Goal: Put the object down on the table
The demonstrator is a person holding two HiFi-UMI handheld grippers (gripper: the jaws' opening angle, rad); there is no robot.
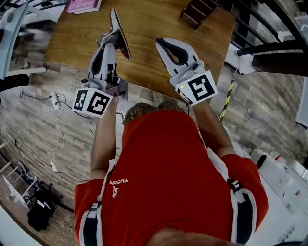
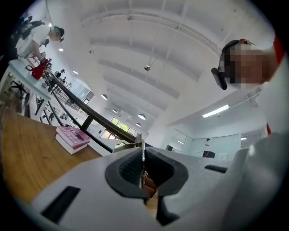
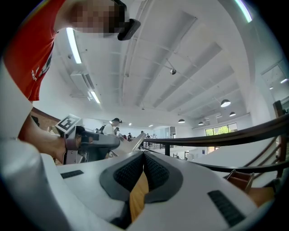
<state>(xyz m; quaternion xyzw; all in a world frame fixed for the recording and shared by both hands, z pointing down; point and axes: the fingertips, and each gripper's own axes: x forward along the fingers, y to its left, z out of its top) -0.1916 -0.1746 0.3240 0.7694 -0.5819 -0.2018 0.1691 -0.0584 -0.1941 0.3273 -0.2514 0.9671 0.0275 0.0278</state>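
Note:
A thin flat panel (image 1: 119, 28) stands on edge above the wooden table (image 1: 159, 21), and my left gripper (image 1: 115, 37) is shut on its lower part. In the left gripper view the panel's thin edge (image 2: 142, 155) runs upright between the two dark pads (image 2: 128, 169), which press on it from both sides. My right gripper (image 1: 162, 45) hovers over the table to the right of the panel, apart from it. Its pads (image 3: 131, 171) meet with nothing between them. From the right gripper view the left gripper (image 3: 90, 142) and the panel (image 3: 137, 140) show at the left.
A pink book (image 1: 83, 5) lies at the table's far left corner, also seen in the left gripper view (image 2: 72, 137). A dark wooden chair (image 1: 197, 9) stands at the far side. Black railings (image 1: 269, 48) run at the right. White cables and a power strip (image 1: 55, 100) lie on the floor at the left.

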